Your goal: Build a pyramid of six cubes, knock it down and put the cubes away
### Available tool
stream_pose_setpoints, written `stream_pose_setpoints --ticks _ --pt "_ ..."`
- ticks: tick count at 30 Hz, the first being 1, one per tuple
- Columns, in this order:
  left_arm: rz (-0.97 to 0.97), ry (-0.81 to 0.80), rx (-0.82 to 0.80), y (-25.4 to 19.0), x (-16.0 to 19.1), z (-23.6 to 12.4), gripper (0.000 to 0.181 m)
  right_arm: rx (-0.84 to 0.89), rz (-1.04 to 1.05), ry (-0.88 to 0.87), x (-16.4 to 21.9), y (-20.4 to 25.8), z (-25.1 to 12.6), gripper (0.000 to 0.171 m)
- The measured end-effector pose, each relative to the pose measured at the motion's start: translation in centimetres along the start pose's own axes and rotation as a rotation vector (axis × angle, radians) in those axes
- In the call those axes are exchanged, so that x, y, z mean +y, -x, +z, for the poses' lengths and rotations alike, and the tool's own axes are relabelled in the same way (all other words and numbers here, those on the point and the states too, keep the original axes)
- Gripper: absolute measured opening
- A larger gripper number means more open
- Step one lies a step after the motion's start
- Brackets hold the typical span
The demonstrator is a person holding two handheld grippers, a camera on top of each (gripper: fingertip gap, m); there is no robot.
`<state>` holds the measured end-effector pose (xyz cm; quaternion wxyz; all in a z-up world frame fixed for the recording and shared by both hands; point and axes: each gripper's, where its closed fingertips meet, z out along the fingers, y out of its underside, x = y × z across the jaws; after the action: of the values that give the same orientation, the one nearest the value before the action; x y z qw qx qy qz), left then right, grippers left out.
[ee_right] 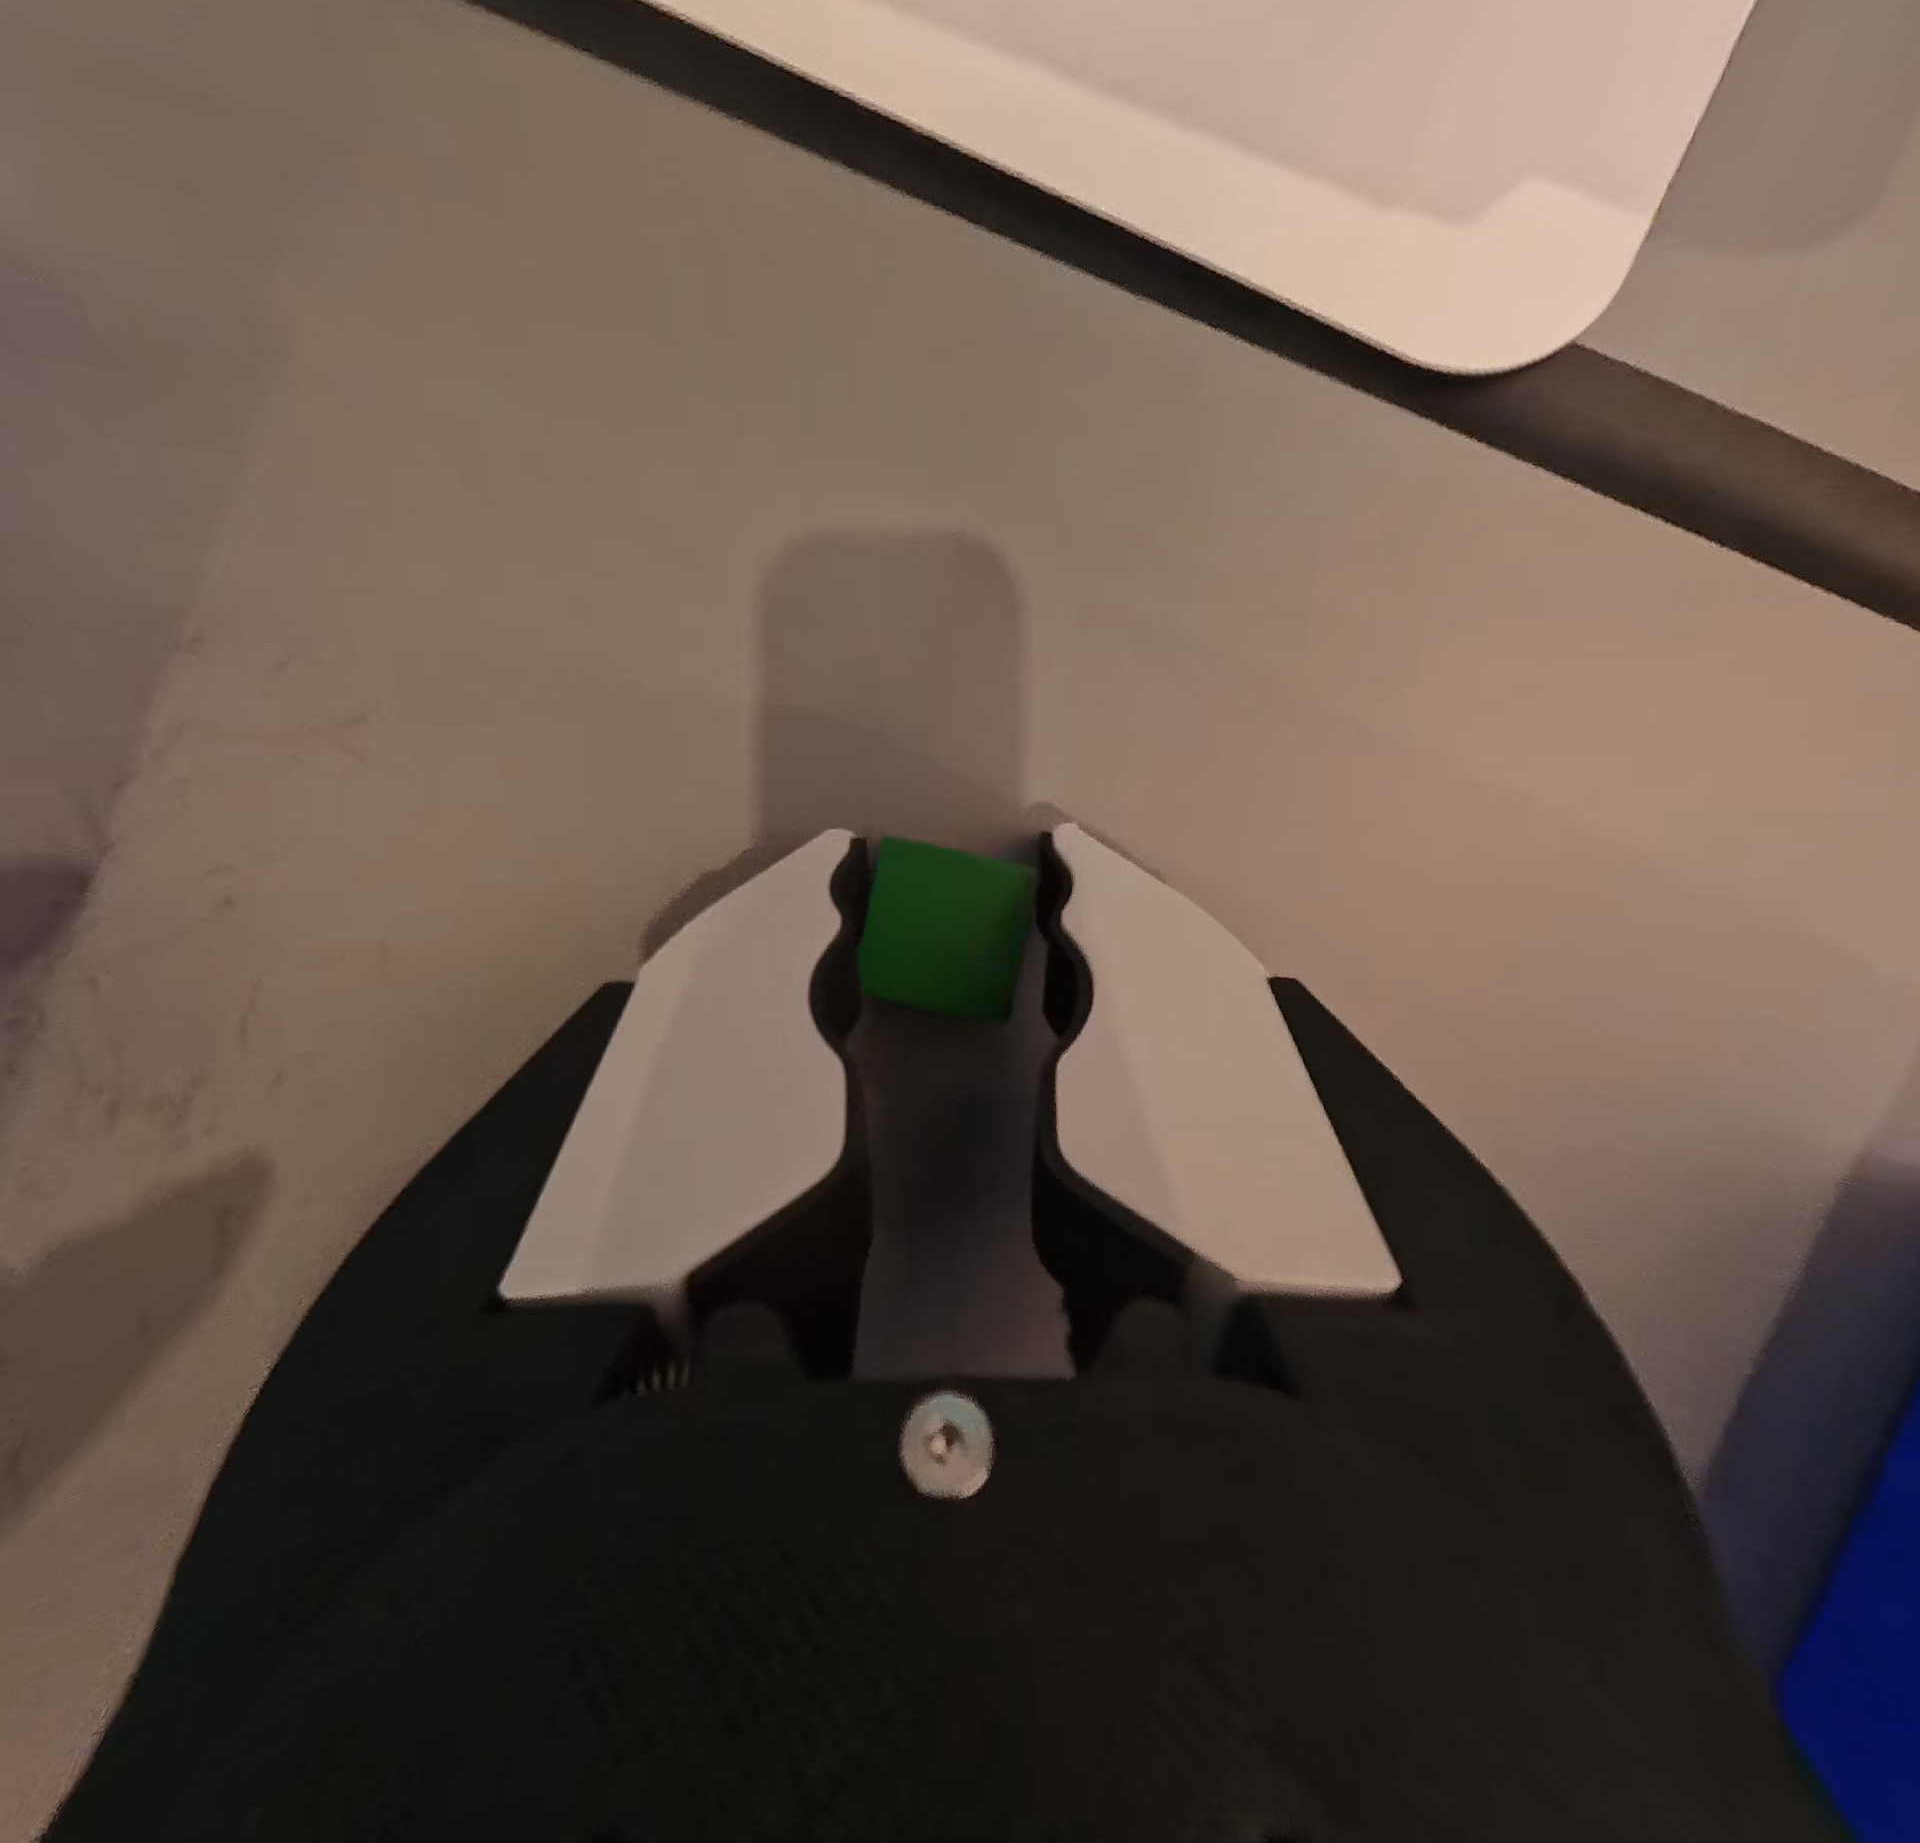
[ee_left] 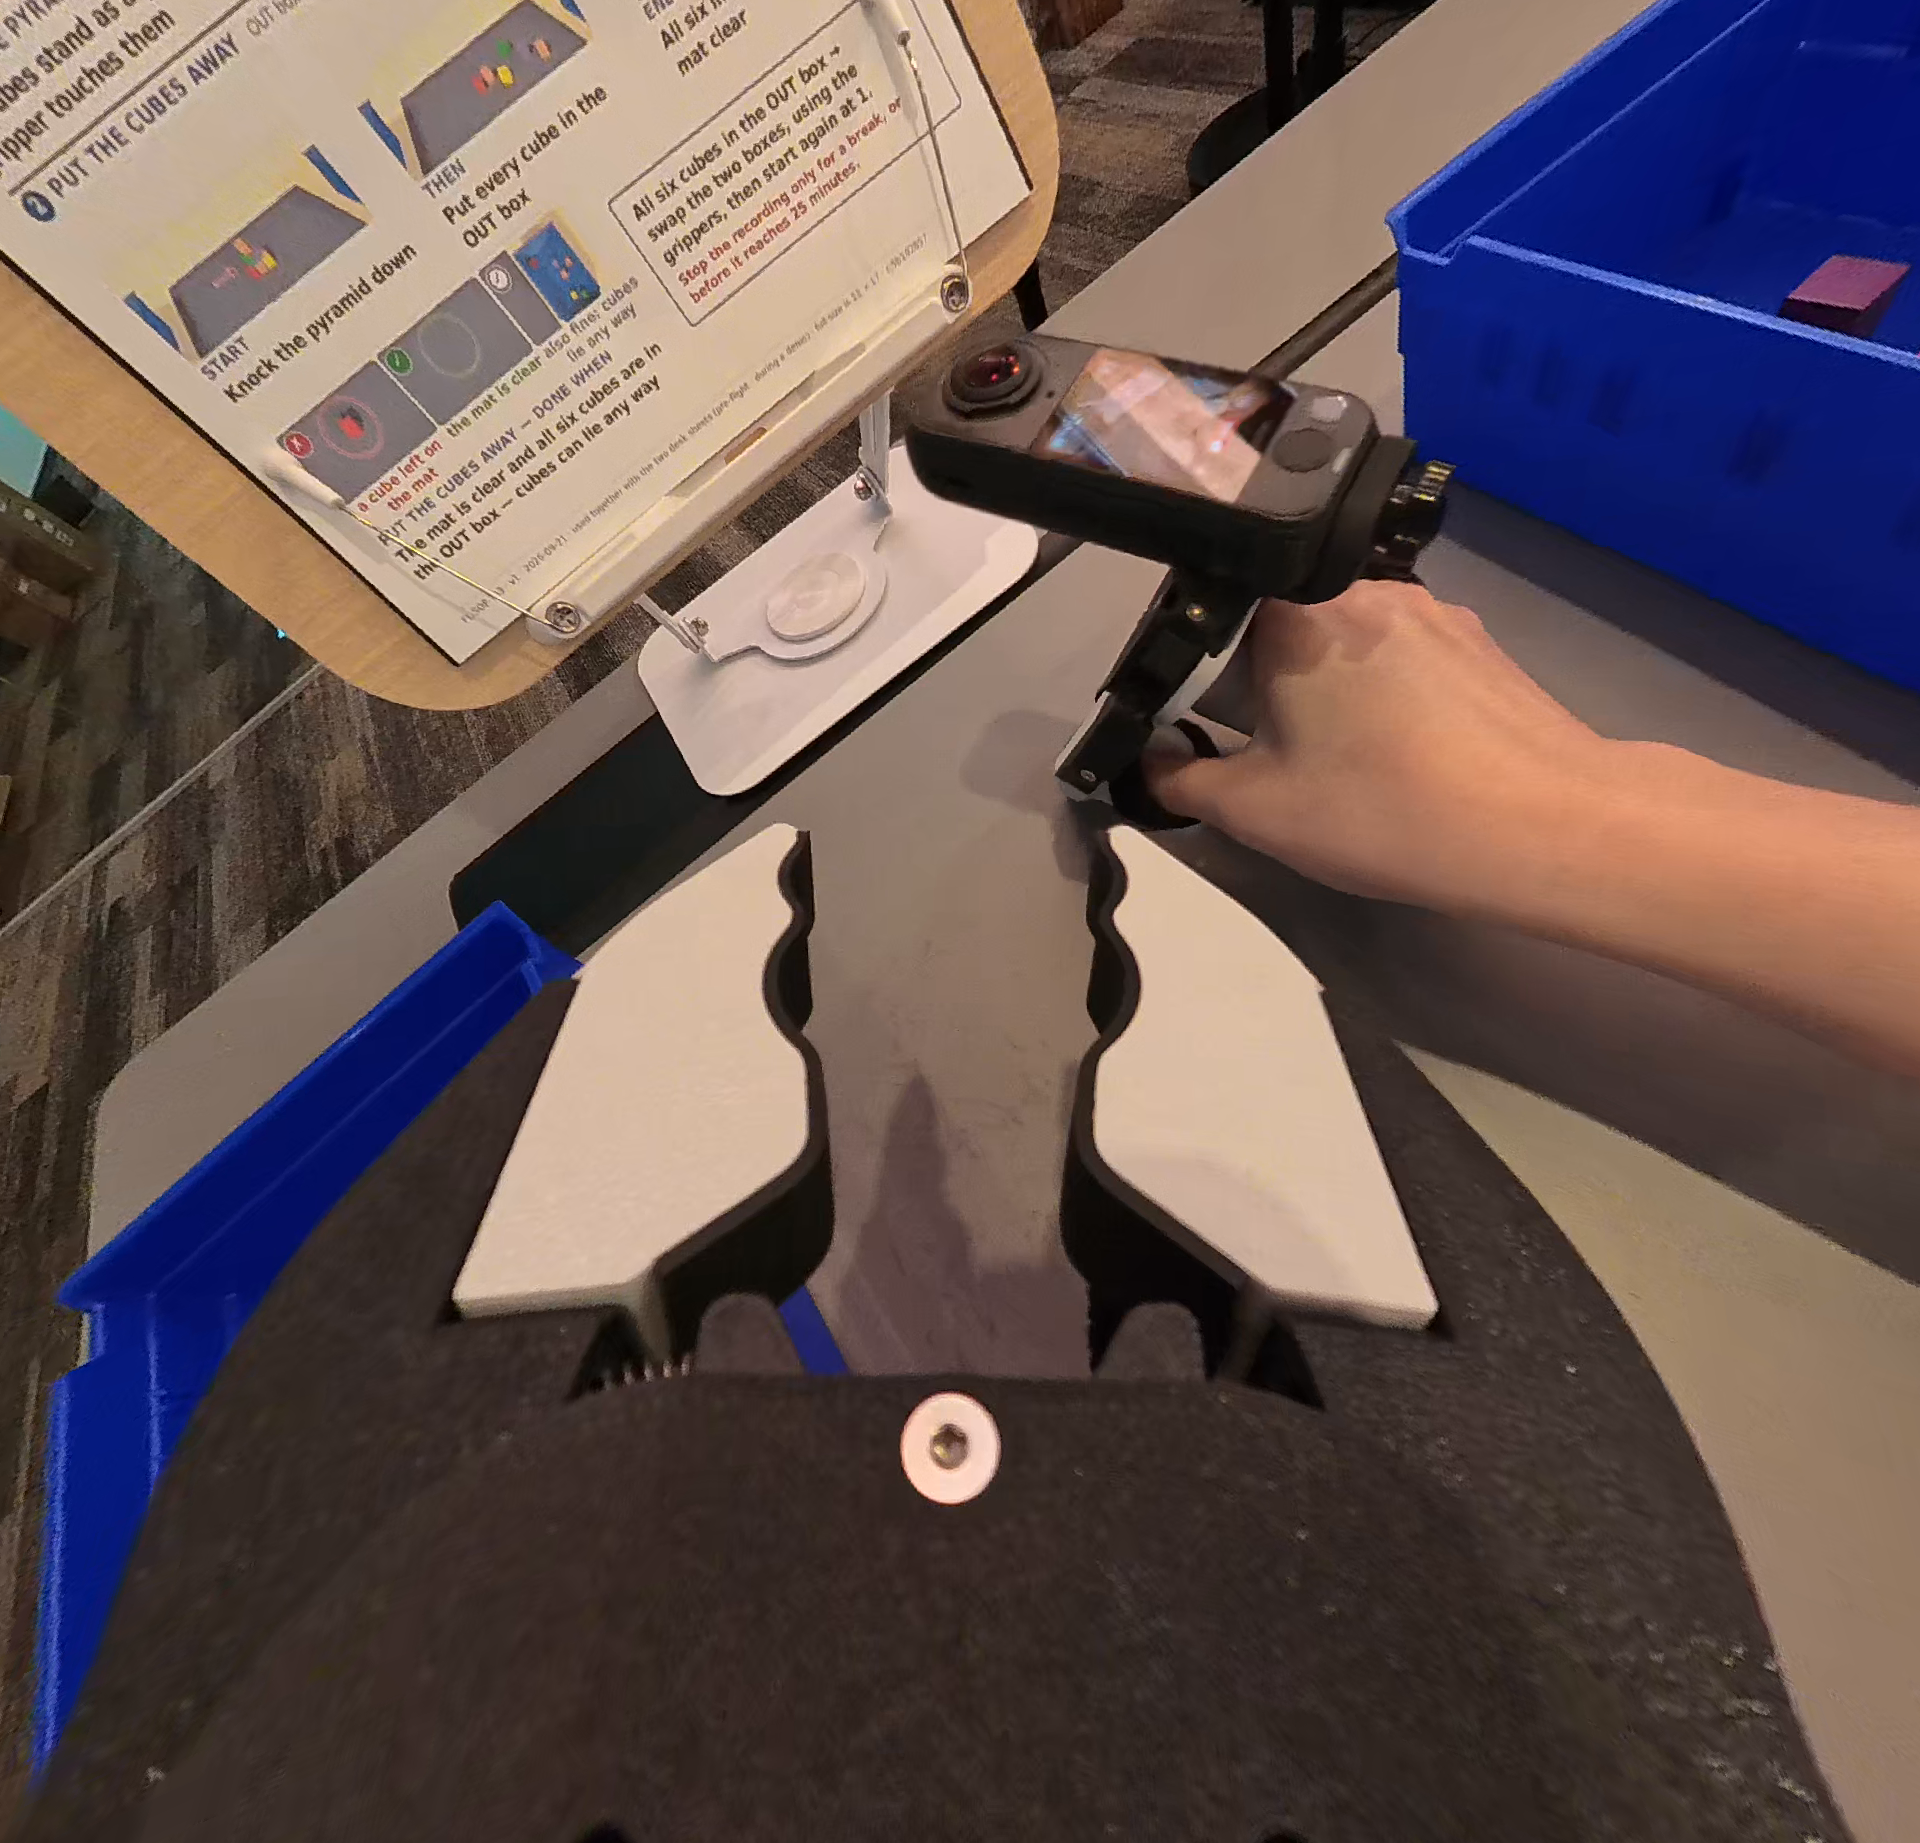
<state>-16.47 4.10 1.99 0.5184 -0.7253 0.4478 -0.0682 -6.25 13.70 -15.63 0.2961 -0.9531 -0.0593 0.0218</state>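
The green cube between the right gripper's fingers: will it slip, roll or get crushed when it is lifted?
The green cube looks solid with flat faces, so it probably will not roll or deform. The right gripper holds it only near the fingertips, so it might twist or slip. It seems small, likely light.

Printed instruction sheet (ee_left: 499, 204) clipped on a wooden board (ee_left: 156, 463), upper left of the left wrist view: black headings and captions, some red lines, small picture panels, a boxed note at its right. Wording not transcribed. Fine print along its lower edge too small to read. Right wrist view: no legible text, labels or numbers.
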Motion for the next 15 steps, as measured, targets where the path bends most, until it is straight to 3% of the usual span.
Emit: stream_pose_setpoints --ticks 8,15 --pt "0.018 -0.007 -0.001 -0.1 -0.2 -0.3 0.050 -0.015 -0.108 0.009 0.1 0.1 -1.5 0.030" --pt "0.053 0.005 -0.012 -0.4 -0.1 -0.2 0.050 -0.054 -0.237 -0.117 -1.0 -0.4 -8.9 0.030"
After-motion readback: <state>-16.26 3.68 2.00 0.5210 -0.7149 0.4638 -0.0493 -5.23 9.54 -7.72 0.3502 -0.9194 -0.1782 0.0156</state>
